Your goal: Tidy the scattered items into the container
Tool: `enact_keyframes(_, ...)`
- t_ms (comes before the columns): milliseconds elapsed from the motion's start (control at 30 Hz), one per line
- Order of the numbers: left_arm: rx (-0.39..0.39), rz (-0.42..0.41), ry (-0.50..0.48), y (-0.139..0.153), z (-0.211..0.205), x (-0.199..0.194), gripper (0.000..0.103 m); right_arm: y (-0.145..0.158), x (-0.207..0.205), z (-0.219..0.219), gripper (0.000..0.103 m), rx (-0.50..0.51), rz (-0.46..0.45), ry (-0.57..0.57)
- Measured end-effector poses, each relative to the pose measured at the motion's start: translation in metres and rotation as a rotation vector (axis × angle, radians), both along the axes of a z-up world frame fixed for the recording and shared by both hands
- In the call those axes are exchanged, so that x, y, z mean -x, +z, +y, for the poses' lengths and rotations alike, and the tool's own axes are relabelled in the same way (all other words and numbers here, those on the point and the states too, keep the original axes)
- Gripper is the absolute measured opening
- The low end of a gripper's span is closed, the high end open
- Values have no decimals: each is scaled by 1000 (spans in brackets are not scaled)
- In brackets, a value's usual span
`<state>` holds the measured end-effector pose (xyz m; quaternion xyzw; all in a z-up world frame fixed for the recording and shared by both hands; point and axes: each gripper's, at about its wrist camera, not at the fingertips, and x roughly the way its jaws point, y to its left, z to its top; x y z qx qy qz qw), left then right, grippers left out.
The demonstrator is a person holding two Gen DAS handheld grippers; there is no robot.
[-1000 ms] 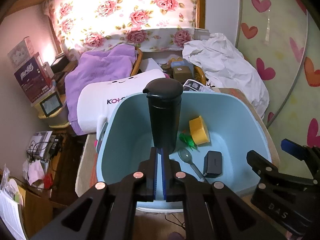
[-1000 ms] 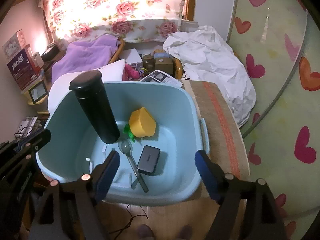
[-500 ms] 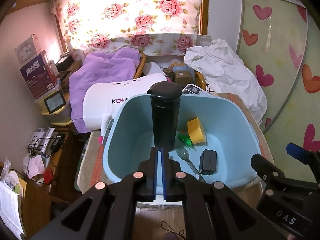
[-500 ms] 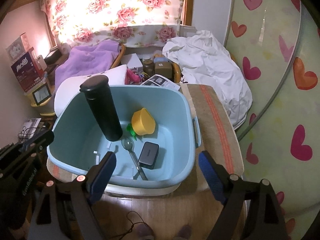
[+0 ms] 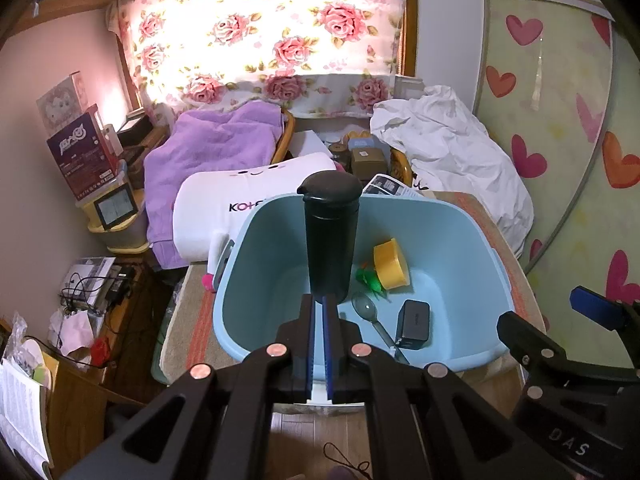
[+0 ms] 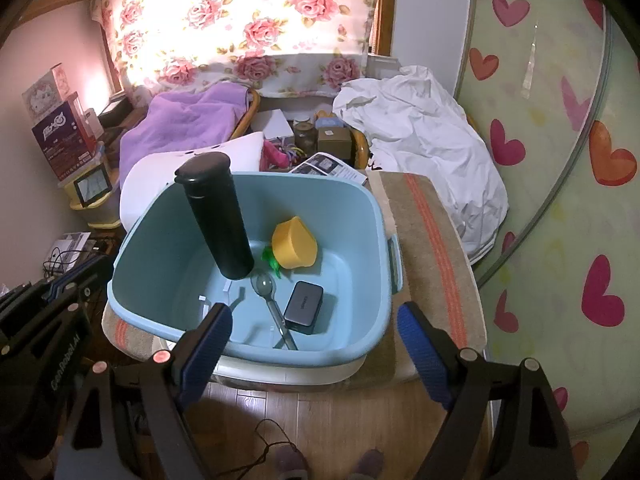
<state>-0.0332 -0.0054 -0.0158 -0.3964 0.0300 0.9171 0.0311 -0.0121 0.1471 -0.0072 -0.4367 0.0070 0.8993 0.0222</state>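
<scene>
Left wrist view: the left gripper (image 5: 319,308) is clenched on nothing, held above the near rim of the blue tub (image 5: 256,280), where a black flask (image 5: 331,236) stands upright beside a yellow cup (image 5: 390,264), a spoon (image 5: 370,316) and a dark charger (image 5: 414,325). Right wrist view: the right gripper (image 6: 312,330) hangs released and empty; the striped mat (image 6: 432,240) looks bare, so tidying seems finished, with only a retreat left.

glossy plastic tub (image 6: 376,216), matt flask (image 6: 218,216)
</scene>
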Motion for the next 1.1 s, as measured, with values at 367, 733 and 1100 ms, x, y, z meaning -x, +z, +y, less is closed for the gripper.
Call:
enact_keyframes(367,-1,9,10,3,2,-3,2,1,-1,4,88,3,2,2)
enact_keyframes(733,-3,14,7,3,1,-5,2,2,-3,4,88,2,1,6)
enact_keyframes(1100,-5,14,12,3,4,-6,2,2,-5,3,88,3,-9,4)
